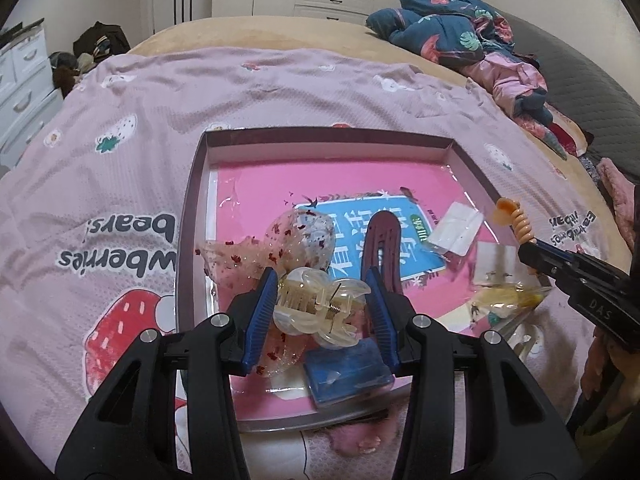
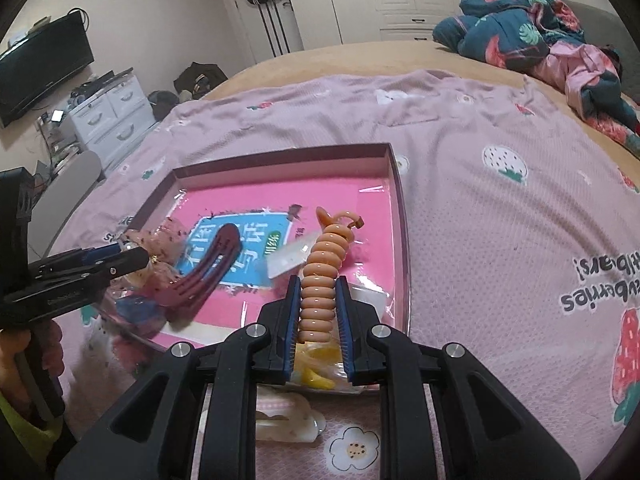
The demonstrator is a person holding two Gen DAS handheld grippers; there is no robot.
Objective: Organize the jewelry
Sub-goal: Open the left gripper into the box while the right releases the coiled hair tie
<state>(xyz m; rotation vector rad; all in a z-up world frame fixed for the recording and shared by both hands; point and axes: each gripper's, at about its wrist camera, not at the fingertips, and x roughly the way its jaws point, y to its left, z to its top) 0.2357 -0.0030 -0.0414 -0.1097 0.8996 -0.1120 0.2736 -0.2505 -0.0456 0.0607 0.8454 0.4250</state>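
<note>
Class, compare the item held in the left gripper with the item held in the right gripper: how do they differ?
The left gripper holds a translucent cream claw clip with teeth and a metal spring; the right gripper holds an opaque orange spiral hair tie. The clip is squat and wide, the hair tie long and upright. Both are hair accessories held above the pink-lined box.

My left gripper [image 1: 322, 308] and right gripper [image 2: 318, 310] were black, with ribbed blue pads [image 1: 262, 312] and silver screws [image 1: 219, 319] behind them.

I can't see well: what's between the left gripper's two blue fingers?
A translucent cream claw clip sits between the left gripper fingers, seen in the left wrist view.
</note>
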